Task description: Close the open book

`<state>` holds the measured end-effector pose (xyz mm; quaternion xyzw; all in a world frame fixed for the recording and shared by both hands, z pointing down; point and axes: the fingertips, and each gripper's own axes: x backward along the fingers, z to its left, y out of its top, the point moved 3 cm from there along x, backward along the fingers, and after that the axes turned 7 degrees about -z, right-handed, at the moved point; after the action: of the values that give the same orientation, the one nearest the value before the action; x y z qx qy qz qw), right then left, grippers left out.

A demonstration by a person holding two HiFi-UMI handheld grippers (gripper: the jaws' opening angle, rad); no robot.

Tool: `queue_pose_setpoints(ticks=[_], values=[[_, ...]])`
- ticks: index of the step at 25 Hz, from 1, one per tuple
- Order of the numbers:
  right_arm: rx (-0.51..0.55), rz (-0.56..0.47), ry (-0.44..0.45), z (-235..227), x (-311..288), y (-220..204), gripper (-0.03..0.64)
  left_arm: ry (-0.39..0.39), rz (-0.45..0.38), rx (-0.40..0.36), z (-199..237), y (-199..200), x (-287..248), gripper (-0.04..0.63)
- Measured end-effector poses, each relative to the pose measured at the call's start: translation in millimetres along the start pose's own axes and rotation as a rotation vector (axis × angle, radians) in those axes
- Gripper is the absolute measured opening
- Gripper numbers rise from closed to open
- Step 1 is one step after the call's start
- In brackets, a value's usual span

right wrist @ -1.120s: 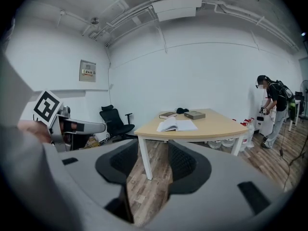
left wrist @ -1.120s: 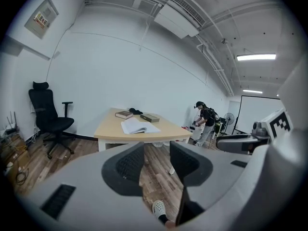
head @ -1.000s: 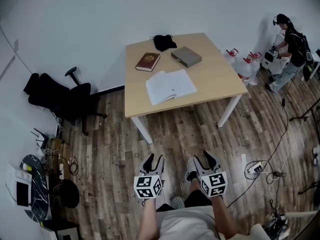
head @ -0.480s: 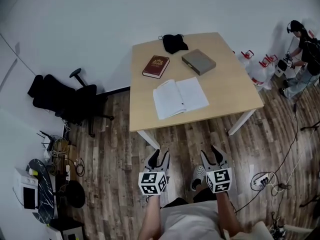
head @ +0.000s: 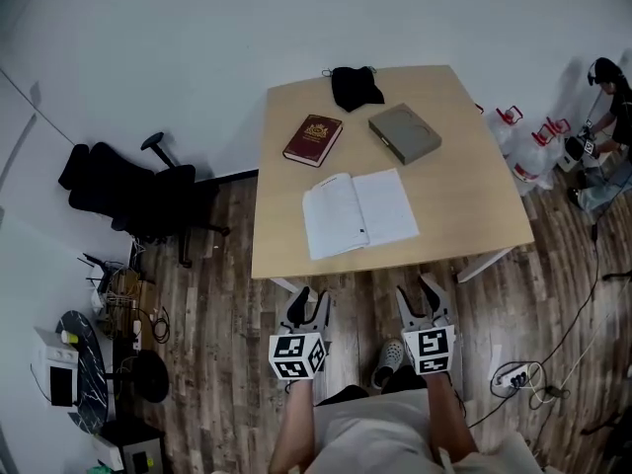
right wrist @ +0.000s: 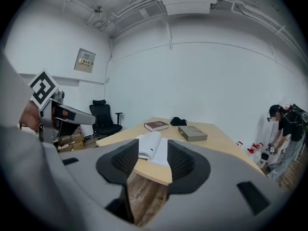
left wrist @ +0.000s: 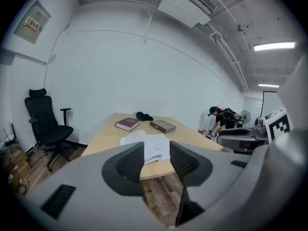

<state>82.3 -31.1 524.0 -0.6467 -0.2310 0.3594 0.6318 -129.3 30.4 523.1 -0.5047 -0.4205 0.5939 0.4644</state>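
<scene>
An open book (head: 358,212) with white pages lies near the front edge of a light wooden table (head: 484,205); it also shows as the open book (left wrist: 147,145) and the open book (right wrist: 153,147) in the two gripper views. My left gripper (head: 305,307) and right gripper (head: 423,297) hover over the floor just short of the table's front edge. Both stand open with nothing between their jaws, pointing toward the book.
On the table's far side lie a dark red book (head: 313,139), a grey box (head: 405,132) and a black cloth (head: 355,86). A black office chair (head: 138,197) stands left of the table. A person (head: 612,117) crouches by bags at far right. Cables (head: 533,373) lie on the floor.
Both grippers and the head camera have come closer to the table; the table and open book now lie lower and larger in the head view. The jaws stay as wide as before.
</scene>
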Motion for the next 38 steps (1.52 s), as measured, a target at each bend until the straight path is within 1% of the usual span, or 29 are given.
queue_pose_setpoints(ticks=[1,4,9,15,17,22,24,29,30,32,34,36,38], values=[[-0.012,0.003,0.016,-3.9,-7.8,-0.8,0.193,0.009,0.004,0.0,0.4,0.5,-7.2,0.172],[-0.107,0.003,0.065,-12.2,-30.4,-2.0,0.193,0.04,0.011,0.001,3.3,2.4,-24.6,0.172],[-0.183,0.027,0.122,-17.7,-56.7,-17.7,0.193,0.073,0.027,0.015,-0.2,-4.9,-40.3,0.172],[-0.415,0.058,0.174,-10.5,-79.5,-39.0,0.202,0.081,0.061,0.036,4.4,-24.8,-49.6,0.172],[-0.436,0.071,0.169,-9.7,-84.2,-42.2,0.202,0.072,0.072,0.037,4.9,-27.9,-54.5,0.172],[-0.431,0.076,0.14,-5.8,-105.4,-37.5,0.204,0.019,0.071,0.035,17.1,-22.9,-75.9,0.172],[-0.465,0.076,0.12,-8.2,-114.6,-33.3,0.204,-0.001,0.072,0.038,24.3,-18.8,-87.9,0.172],[-0.626,0.068,0.057,-11.6,-136.7,-27.7,0.204,-0.061,0.068,0.033,46.6,-0.5,-116.1,0.172],[-0.683,0.064,0.051,-10.5,-141.8,-29.0,0.206,-0.072,0.068,0.033,51.8,2.4,-121.7,0.172],[-0.831,0.048,0.037,-8.9,-150.4,-35.4,0.21,-0.093,0.071,0.033,60.5,5.4,-132.1,0.172],[-0.971,0.021,-0.001,-9.8,-156.5,-45.6,0.238,-0.117,0.083,0.022,67.4,5.6,-142.6,0.172],[-1.078,-0.005,-0.045,-10.3,-162.2,-55.3,0.239,-0.145,0.096,-0.009,72.9,7.1,-153.0,0.172],[-1.167,-0.015,-0.063,-6.7,-169.5,-61.1,0.242,-0.177,0.1,-0.026,76.4,10.8,-163.1,0.172]])
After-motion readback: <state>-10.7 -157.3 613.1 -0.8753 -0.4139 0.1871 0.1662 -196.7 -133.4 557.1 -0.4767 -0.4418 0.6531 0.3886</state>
